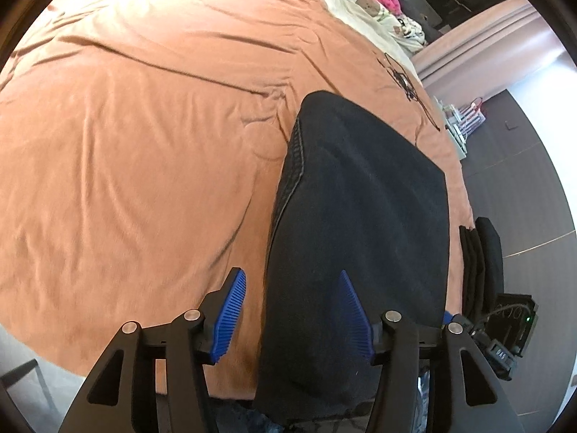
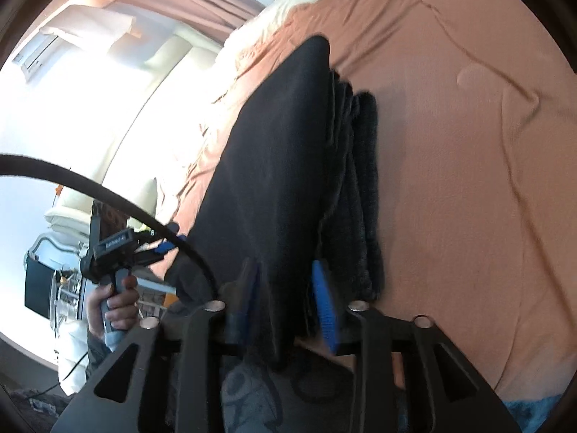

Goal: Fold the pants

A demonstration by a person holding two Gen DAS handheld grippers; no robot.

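Left gripper [image 1: 292, 310] fingers spread apart, dark pants [image 1: 360, 216] edge between, pads not pressing. Right gripper [image 2: 285, 303] fingers parted, pants fold between, contact unclear. Orange bedspread [image 1: 144, 144] under everything. Pants folded in a long dark stack, toward 12 o'clock from both grippers. Hand [image 2: 115, 303] at 8 o'clock on the left gripper's handle.

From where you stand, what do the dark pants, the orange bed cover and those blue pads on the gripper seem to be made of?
Dark pants: likely black denim; matte, heavy weave, with a double-stitched seam along one edge.
Orange bed cover: soft woven or brushed fabric, matte, creasing into shallow wrinkles; the exact fibre is unclear.
Blue pads: probably rubber or moulded plastic, ribbed with fine grooves, set on black, rigid-looking plastic arms with metal pins.
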